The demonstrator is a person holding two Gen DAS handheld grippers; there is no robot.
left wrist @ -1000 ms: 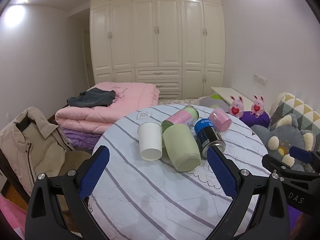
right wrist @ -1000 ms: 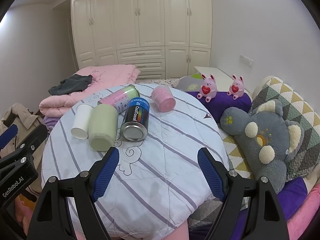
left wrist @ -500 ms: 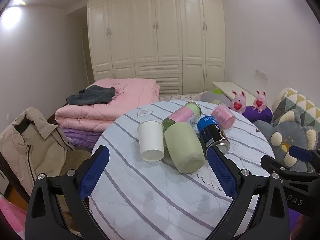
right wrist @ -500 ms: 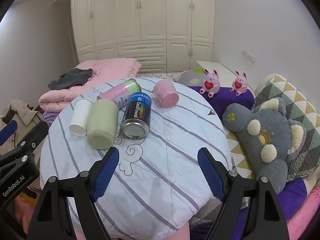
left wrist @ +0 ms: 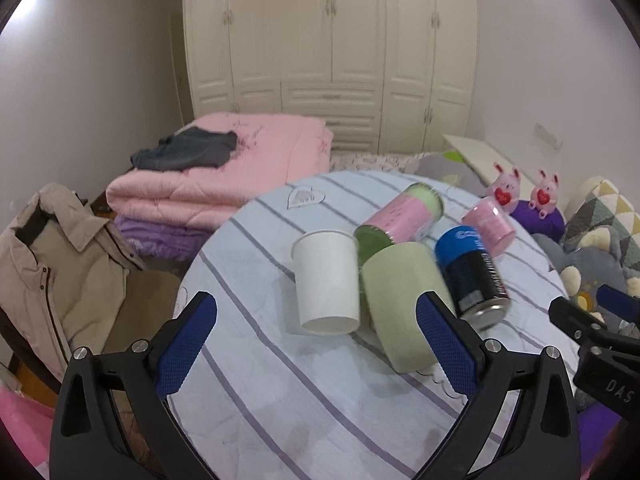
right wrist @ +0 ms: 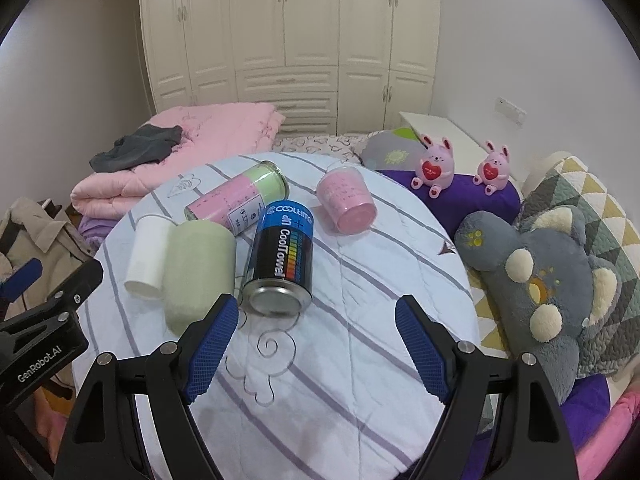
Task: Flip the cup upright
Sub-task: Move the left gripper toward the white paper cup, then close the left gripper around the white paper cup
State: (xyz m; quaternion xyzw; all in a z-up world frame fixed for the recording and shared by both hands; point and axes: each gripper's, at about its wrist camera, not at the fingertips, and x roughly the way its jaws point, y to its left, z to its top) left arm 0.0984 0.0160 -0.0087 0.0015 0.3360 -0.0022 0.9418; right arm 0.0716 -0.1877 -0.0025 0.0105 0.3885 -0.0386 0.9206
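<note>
A round surface (left wrist: 248,360) covered with a pale blue striped quilt holds 5 containers lying on their sides. The left hand-held gripper (left wrist: 316,344) hovers above the near edge with its blue-padded fingers spread wide and nothing between them. Just ahead of it lies a white paper cup (left wrist: 326,278), mouth pointing away from the gripper; touching the cup's right side is a pale green cup (left wrist: 396,296). Beyond these rest a pink-and-green jar (left wrist: 400,216), a blue-and-black can (left wrist: 470,272) and a pink cup (left wrist: 490,228). The right hand-held gripper (right wrist: 316,340) is also spread and empty, with the can just ahead of its left finger and the pink cup farther ahead. A grey plush bear (right wrist: 536,276) lies to its right.
</note>
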